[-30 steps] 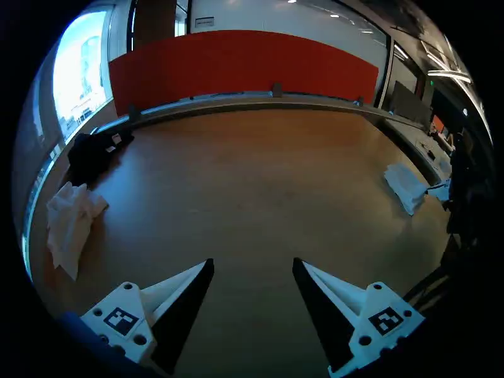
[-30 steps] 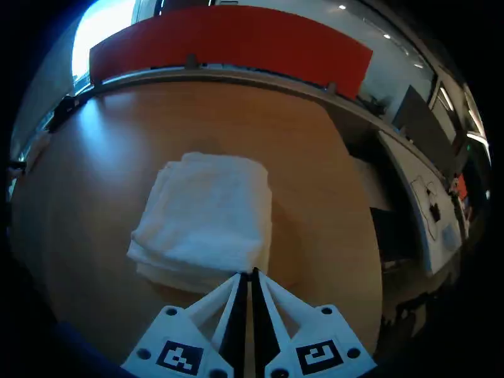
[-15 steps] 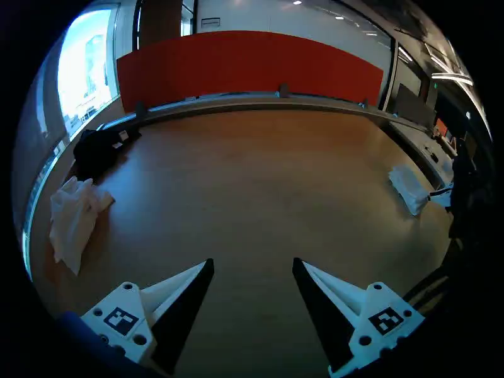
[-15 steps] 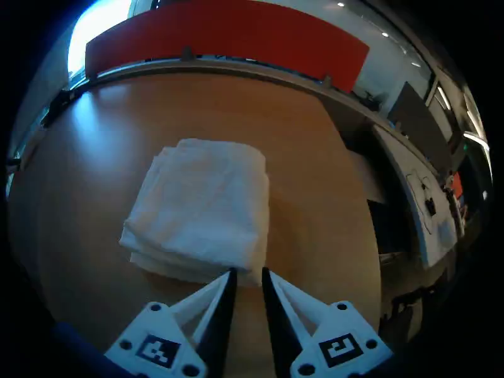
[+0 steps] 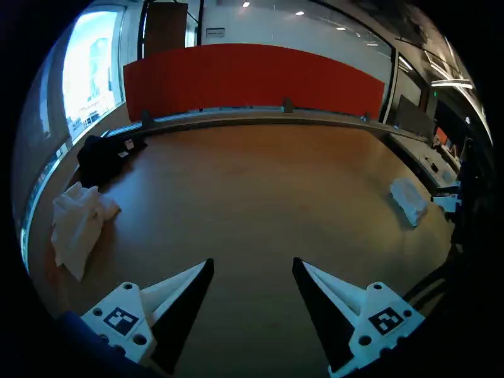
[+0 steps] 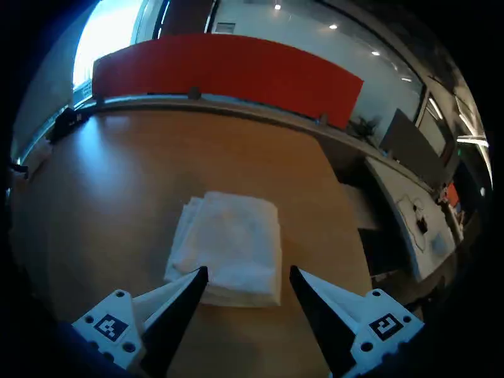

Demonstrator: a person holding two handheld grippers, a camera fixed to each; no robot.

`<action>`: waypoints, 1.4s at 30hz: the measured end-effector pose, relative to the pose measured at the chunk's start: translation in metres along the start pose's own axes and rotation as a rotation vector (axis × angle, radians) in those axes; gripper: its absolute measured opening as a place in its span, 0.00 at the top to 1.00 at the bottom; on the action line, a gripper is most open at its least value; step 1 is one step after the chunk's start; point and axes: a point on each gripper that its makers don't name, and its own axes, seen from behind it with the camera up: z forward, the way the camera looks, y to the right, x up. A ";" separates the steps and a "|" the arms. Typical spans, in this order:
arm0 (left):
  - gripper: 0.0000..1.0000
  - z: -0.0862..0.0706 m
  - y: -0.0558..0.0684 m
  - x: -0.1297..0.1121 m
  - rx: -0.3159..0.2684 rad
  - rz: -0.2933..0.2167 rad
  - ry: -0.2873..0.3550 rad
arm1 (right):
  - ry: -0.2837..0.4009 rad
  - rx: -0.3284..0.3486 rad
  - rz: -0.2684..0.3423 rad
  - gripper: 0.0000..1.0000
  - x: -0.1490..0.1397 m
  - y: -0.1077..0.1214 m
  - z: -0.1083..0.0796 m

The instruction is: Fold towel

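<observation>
Wooden tabletop point(image 6: 126, 189) carries the folded towel point(image 6: 230, 249), lying flat just ahead of the right gripper point(image 6: 247, 269), whose fingers point(image 6: 178, 307) stand wide apart and empty. Equally spread, the left gripper point(image 5: 252, 262) hovers holding nothing.

White folded towel point(image 6: 232, 247), tan wood tabletop point(image 6: 126, 183), red partition point(image 5: 252, 75), white fingers point(image 6: 179, 296) black inside, checkered black-white markers.

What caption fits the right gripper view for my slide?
Open right gripper facing a neatly folded white towel on a wooden table.
</observation>
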 end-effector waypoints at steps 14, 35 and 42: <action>0.08 -0.009 -0.030 0.046 0.033 -0.027 0.165 | 0.276 0.033 0.042 0.00 0.111 -0.072 -0.027; 0.08 -0.024 -0.085 0.128 0.156 -0.030 0.510 | 0.665 0.028 0.236 0.00 0.211 -0.132 -0.038; 0.08 -0.003 -0.094 0.110 0.165 -0.025 0.560 | 0.695 0.008 0.221 0.00 0.195 -0.145 -0.023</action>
